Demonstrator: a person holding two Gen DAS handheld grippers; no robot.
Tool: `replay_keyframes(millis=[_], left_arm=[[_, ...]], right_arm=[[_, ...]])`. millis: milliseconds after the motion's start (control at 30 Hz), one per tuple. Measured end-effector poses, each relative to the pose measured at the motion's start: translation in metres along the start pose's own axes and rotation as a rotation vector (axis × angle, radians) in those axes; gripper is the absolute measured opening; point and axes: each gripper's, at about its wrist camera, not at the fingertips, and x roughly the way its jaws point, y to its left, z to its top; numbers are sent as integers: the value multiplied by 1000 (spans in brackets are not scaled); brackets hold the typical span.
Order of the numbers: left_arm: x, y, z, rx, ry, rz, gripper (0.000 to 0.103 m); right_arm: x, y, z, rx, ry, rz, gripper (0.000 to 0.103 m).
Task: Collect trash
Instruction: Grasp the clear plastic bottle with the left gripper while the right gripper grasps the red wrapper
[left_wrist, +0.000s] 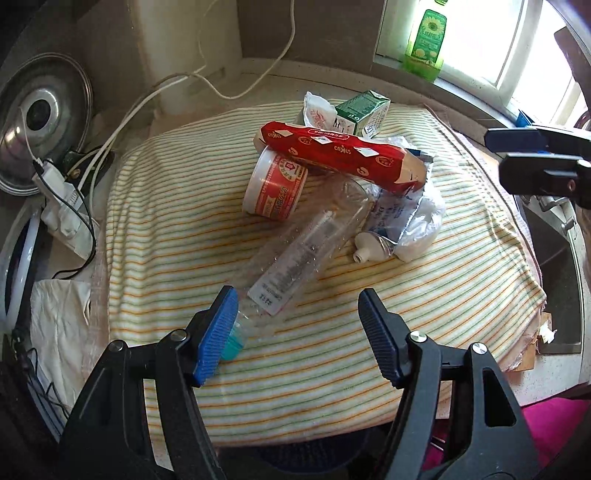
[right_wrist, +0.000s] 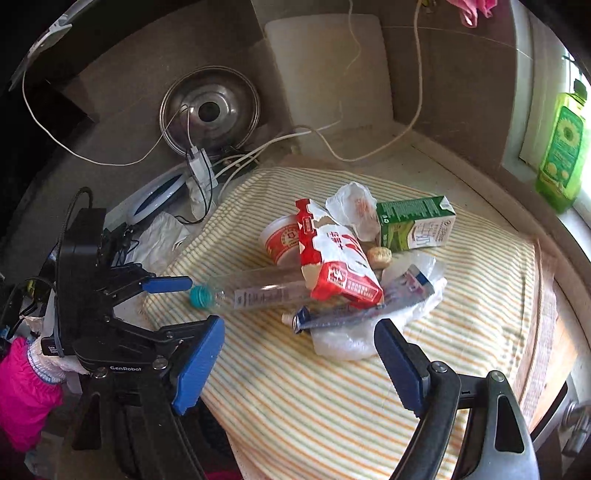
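Two Open Grippers, One Slippery Bottle

Both grippers stand wide and empty. The left gripper (left_wrist: 297, 332) hovers over the capped end of the clear bottle (left_wrist: 295, 254), which lies on the striped cloth (left_wrist: 461, 295) with its far end tucked under the red carton (left_wrist: 340, 155). Pulling it out could topple the carton and yogurt cup (left_wrist: 273, 184). The right gripper (right_wrist: 299, 358) waits near the toothpaste tube (right_wrist: 354, 314).
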Motion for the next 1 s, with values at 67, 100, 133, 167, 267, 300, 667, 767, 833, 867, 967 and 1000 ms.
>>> replay_keyframes(millis=[67, 100, 133, 167, 267, 300, 667, 767, 833, 867, 967, 1000], left_arm=[[6, 3, 5, 1, 12, -6, 69], [8, 5, 7, -6, 19, -13, 69], [11, 8, 9, -16, 26, -20, 69], [14, 11, 10, -28, 31, -23, 69], [20, 15, 11, -45, 48, -33, 69], [22, 16, 11, -42, 54, -36, 69], [48, 6, 30, 43, 126, -43, 69], [60, 1, 36, 94, 168, -36, 69], [68, -2, 39, 131, 193, -14, 69], [72, -3, 40, 144, 204, -8, 69], [82, -9, 43, 193, 235, -2, 69], [86, -11, 45, 209, 242, 2, 69]], right_arm=[[11, -4, 15, 0, 21, 7, 85], [17, -5, 21, -3, 33, 16, 85], [24, -6, 27, -8, 48, 20, 85], [31, -6, 33, -13, 63, 23, 85], [54, -3, 46, -48, 109, 31, 85], [62, -1, 48, -64, 125, 24, 85], [130, -4, 62, -142, 280, -63, 70], [133, -13, 66, -133, 298, -67, 60], [131, -21, 68, -125, 294, -67, 56], [129, -25, 68, -120, 293, -70, 53], [126, -37, 70, -96, 286, -69, 46], [125, -41, 71, -87, 283, -67, 45]])
